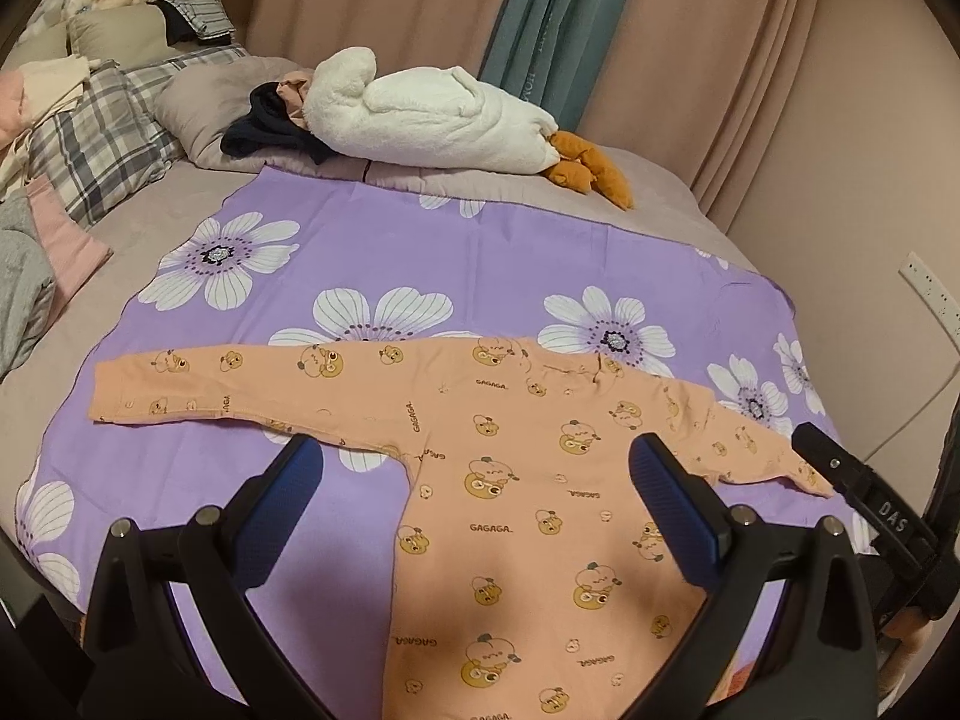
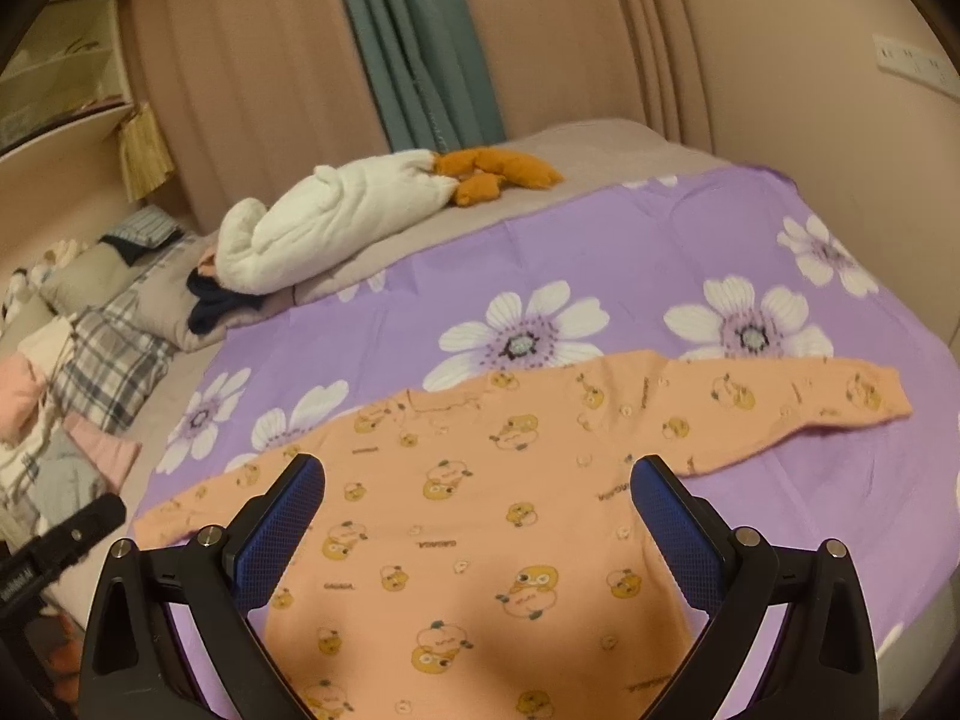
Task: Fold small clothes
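A small peach long-sleeved top [image 1: 516, 498] with cartoon prints lies flat on a purple flowered cloth [image 1: 372, 240], both sleeves spread out to the sides. My left gripper [image 1: 474, 450] hovers open above the top's left armpit and chest, holding nothing. The right wrist view shows the same top [image 2: 480, 510] on the cloth [image 2: 690, 240]. Over its chest my right gripper [image 2: 477, 468] hangs open, nothing between its blue pads. The right gripper's black tip shows at the right edge of the left wrist view, near the right sleeve's cuff.
A white plush goose [image 1: 432, 114] with orange feet lies at the back of the bed. Plaid pillows [image 1: 102, 138] and piled clothes [image 1: 36, 276] sit at the left. Curtains [image 1: 558, 18] hang behind; a wall socket [image 1: 933, 294] is at the right.
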`<state>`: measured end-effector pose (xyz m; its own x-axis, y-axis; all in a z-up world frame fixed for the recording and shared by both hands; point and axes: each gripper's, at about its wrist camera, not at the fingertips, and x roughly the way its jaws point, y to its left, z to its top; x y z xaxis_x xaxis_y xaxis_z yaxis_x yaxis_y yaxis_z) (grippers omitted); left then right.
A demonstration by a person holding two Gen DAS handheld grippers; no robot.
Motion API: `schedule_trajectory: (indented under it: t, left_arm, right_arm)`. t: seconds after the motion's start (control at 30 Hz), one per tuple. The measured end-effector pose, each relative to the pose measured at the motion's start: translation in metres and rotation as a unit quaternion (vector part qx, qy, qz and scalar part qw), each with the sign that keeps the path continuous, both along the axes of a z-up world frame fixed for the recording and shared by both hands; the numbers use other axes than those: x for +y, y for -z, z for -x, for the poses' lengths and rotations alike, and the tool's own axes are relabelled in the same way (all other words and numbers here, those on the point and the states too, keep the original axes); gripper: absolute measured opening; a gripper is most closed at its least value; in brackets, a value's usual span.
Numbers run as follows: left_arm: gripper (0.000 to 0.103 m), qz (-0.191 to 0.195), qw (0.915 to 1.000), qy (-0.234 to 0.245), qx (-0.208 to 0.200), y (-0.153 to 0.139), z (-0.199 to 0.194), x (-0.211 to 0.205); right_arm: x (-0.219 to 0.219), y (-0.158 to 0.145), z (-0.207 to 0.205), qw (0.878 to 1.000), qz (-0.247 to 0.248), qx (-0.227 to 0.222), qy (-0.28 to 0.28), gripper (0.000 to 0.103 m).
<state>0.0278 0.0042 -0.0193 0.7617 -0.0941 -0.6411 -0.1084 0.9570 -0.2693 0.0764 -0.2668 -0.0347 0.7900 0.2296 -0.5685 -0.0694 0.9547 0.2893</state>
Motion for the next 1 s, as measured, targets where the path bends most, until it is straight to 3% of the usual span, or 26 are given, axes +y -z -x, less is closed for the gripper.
schedule_trajectory:
  t: [0.67, 1.0]
  left_arm:
    - [0.102, -0.027, 0.9971, 0.036, 0.062, 0.047, -0.026, -0.027]
    - [0.102, -0.005, 0.9947, -0.003, 0.103, 0.071, -0.012, 0.013]
  right_arm:
    - [-0.022, 0.017, 0.008, 0.999, -0.005, 0.032, 0.034, 0.098]
    - [-0.086, 0.018, 0.012, 0.995, -0.014, 0.021, 0.099, 0.086]
